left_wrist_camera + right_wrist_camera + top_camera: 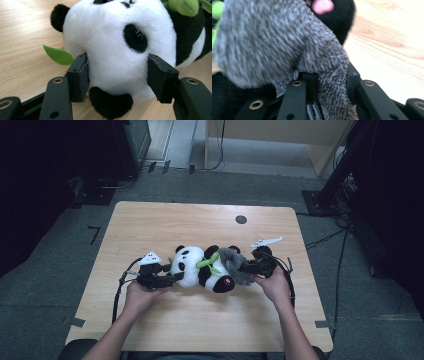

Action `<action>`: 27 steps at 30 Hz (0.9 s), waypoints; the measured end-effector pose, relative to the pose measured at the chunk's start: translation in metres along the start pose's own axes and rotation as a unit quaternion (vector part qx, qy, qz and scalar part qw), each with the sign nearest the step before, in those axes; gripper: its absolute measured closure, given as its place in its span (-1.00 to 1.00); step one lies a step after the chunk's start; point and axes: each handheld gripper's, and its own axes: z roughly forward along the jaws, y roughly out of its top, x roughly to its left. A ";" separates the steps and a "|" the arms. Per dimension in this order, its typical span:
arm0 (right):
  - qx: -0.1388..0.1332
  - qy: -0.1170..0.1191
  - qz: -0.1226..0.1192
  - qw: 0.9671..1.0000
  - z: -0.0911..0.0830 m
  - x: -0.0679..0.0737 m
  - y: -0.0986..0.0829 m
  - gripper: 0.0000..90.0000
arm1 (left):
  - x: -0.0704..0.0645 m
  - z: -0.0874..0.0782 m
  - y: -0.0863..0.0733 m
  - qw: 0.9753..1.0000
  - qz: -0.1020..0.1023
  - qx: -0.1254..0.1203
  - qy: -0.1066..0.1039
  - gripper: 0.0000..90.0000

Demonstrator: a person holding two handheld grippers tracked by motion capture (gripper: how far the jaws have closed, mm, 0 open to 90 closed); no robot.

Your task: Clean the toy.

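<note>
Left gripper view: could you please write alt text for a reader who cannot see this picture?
The two black jaws of the left gripper press on either side of the white head of a plush panda lying on a light wooden table. One black eye patch, two black ears and a green felt leaf beside the head are visible.

The high view looked forward and down from above the person's side, taking in the whole tabletop (150, 225) from well back. The left gripper view sat low and very close, facing the plush panda (117, 47) along its black jaws. The right gripper view, closer yet, faced a grey fuzzy cloth (274, 40). All three shared the panda (200, 267).
</note>
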 end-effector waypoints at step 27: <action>-0.093 -0.026 0.009 0.995 -0.075 0.013 0.021 0.68 | 0.000 0.000 0.000 1.000 0.012 -0.006 0.000 -0.14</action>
